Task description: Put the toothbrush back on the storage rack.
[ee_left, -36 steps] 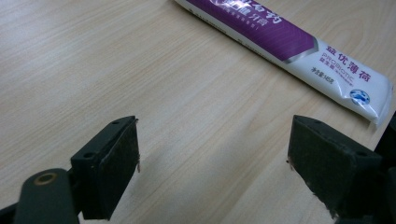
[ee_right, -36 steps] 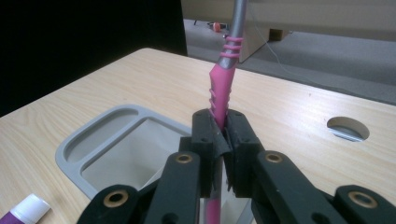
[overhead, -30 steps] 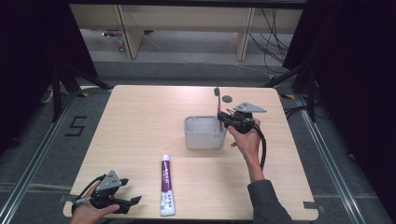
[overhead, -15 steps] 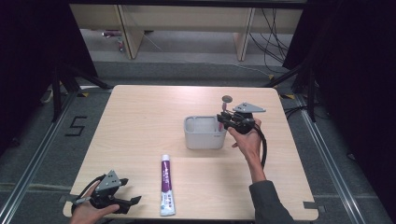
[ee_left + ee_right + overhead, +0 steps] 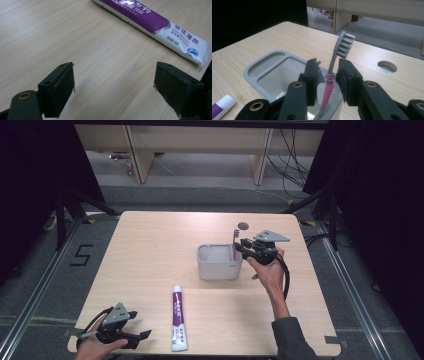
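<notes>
Broadly, the wooden table [image 5: 150, 245] is offering plenty of bare room: its whole left half and far left corner are lying free, and a small round hole [image 5: 243, 225] is sitting near the far edge. Counting left to right, one toothpaste tube [image 5: 178, 317] is lying close to the near edge, one grey holder [image 5: 219, 262] with two compartments is standing right of the table's middle, and one toothbrush [image 5: 235, 245] is standing upright in the holder's right end, bristles up. The left gripper [image 5: 131, 336] is resting at the near left corner, just left of the tube and apart from it; in the left gripper view its jaws are standing wide apart over bare wood, touching nothing. The right gripper [image 5: 240, 244] is hovering at the holder's right rim; in the right gripper view its jaws have just been opening and are flanking the pink and grey toothbrush handle [image 5: 329, 82], which is standing between the pads with a gap showing on each side.
</notes>
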A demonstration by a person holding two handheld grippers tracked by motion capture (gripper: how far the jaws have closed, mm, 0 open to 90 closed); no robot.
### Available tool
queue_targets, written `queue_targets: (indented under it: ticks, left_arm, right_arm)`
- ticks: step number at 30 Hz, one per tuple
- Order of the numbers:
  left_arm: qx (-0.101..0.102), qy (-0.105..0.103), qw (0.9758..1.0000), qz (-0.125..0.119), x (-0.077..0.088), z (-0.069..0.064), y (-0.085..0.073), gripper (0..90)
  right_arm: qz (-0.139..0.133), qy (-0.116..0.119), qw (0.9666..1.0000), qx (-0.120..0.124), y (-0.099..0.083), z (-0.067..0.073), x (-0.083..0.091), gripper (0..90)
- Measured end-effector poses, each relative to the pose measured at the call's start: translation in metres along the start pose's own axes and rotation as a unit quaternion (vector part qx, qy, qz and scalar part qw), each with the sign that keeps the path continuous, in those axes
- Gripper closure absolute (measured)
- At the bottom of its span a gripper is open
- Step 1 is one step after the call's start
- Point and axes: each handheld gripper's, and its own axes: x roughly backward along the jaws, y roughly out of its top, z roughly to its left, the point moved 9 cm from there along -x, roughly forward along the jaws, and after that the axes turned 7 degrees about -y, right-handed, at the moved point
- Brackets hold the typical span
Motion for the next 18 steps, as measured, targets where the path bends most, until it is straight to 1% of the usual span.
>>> queue_targets:
  ticks: [1, 2, 3, 5, 7, 8, 9, 10, 11, 12, 14, 15, 16, 17, 18]
  left_arm:
    - [0.0, 0.0, 1.0, -0.001, 0.0, 0.0, 0.0, 16.0]
    - [0.001, 0.001, 1.0, -0.002, 0.0, 0.0, 0.0, 16.1]
    - [0.0, 0.001, 1.0, -0.002, 0.0, 0.0, 0.0, 16.0]
    - [0.0, 0.001, 1.0, -0.002, 0.0, 0.0, 0.0, 16.1]
    - [0.001, 0.001, 1.0, -0.002, 0.0, 0.0, 0.0, 16.0]
    - [0.001, 0.001, 1.0, -0.002, 0.0, 0.0, 0.0, 16.0]
    - [0.002, 0.001, 1.0, -0.002, 0.0, 0.0, 0.0, 16.0]
    - [0.002, 0.001, 1.0, -0.002, 0.0, 0.0, 0.0, 16.0]
    - [0.002, 0.001, 1.0, -0.003, 0.0, 0.0, 0.0, 16.0]
    - [0.002, 0.001, 1.0, -0.003, 0.0, 0.0, 0.0, 16.0]
    - [0.002, 0.001, 1.0, -0.003, 0.0, 0.0, 0.0, 16.0]
    - [0.002, 0.001, 1.0, -0.004, 0.0, 0.0, 0.0, 16.0]
    - [0.004, 0.002, 1.0, -0.007, -0.001, 0.0, 0.001, 16.0]
    - [0.004, 0.002, 1.0, -0.007, -0.001, 0.0, 0.001, 16.0]
    - [0.004, 0.002, 1.0, -0.007, -0.001, 0.0, 0.001, 16.0]
  right_arm:
    - [-0.004, -0.006, 1.0, 0.006, 0.001, -0.001, 0.001, 69.4]
    - [-0.006, -0.004, 0.9999, 0.013, 0.001, -0.002, 0.001, 69.4]
    - [-0.004, -0.002, 1.0, 0.004, 0.001, 0.0, 0.002, 69.4]
    - [-0.008, -0.008, 0.9998, 0.017, 0.002, -0.002, 0.005, 69.2]
    - [-0.002, -0.002, 1.0, -0.001, 0.001, 0.001, 0.007, 67.3]
    - [-0.004, 0.004, 1.0, 0.0, 0.002, 0.002, 0.008, 66.9]
    - [-0.002, 0.004, 1.0, 0.006, 0.002, 0.002, 0.01, 66.0]
    - [-0.004, 0.006, 1.0, 0.003, 0.003, 0.003, 0.012, 65.3]
    - [-0.005, 0.003, 1.0, -0.002, 0.003, 0.004, 0.014, 64.6]
    - [-0.003, 0.008, 1.0, -0.001, 0.003, 0.005, 0.016, 63.0]
    - [0.0, 0.002, 1.0, -0.002, 0.001, 0.005, 0.023, 60.4]
    - [0.001, 0.004, 1.0, -0.002, 0.0, 0.006, 0.027, 59.2]
    - [0.002, 0.004, 0.9999, -0.011, -0.001, 0.007, 0.029, 58.6]
    - [0.006, 0.007, 1.0, -0.001, -0.003, 0.008, 0.033, 57.9]
    - [0.006, 0.008, 0.9999, -0.003, -0.004, 0.009, 0.035, 57.5]
